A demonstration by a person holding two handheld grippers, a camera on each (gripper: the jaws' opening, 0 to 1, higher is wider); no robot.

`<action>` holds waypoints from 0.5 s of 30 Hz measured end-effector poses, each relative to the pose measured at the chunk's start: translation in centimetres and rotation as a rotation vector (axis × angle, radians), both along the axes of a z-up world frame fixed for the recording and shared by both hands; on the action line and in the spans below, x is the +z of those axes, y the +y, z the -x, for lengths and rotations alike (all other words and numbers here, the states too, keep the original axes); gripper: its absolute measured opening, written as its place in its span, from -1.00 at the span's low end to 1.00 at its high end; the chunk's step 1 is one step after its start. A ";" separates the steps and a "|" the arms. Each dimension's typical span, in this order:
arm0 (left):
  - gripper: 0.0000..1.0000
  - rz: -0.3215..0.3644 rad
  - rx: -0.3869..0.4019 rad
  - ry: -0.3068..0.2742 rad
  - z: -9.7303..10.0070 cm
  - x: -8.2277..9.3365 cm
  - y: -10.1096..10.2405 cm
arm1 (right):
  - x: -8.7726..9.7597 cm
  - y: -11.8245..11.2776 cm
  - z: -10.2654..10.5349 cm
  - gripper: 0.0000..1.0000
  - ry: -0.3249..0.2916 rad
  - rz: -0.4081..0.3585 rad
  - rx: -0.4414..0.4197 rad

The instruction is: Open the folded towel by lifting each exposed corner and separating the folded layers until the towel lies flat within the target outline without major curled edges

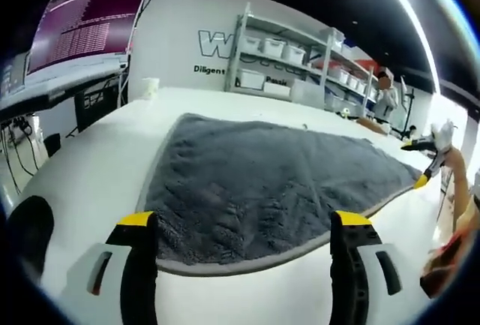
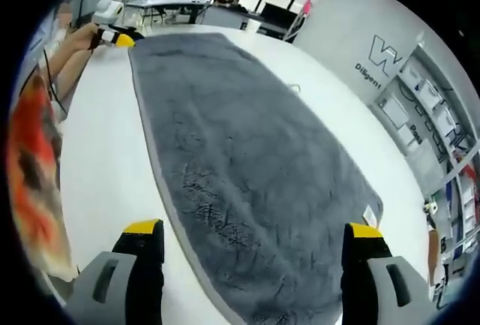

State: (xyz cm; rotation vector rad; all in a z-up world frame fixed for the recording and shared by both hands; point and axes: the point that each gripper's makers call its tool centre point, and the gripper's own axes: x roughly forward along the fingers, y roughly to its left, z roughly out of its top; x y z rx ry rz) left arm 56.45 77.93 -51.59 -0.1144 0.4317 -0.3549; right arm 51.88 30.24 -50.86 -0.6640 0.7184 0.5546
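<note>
The grey towel (image 1: pixel 262 182) lies spread flat on the white table (image 1: pixel 90 167), filling the middle of both views. The left gripper (image 1: pixel 244 246) and right gripper (image 2: pixel 255 254) hover at its near edges, jaws released wide, grasping nothing.

Grey towel (image 1: pixel 270 190), seemingly paler-edged, on white table (image 1: pixel 90 167)

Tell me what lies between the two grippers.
The grey towel, spread flat on the white table, spans from the right gripper to the left gripper in the right gripper view.
</note>
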 end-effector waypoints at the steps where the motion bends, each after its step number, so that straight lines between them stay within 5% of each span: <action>1: 0.85 0.000 0.002 0.000 0.0 0.0 0.0 | 0.0 0.0 0.0 0.99 0.000 0.000 0.000; 15: 0.85 0.010 -0.014 -0.011 -0.2 1.1 -0.3 | 0.4 -0.4 0.1 0.98 -0.010 -0.005 -0.011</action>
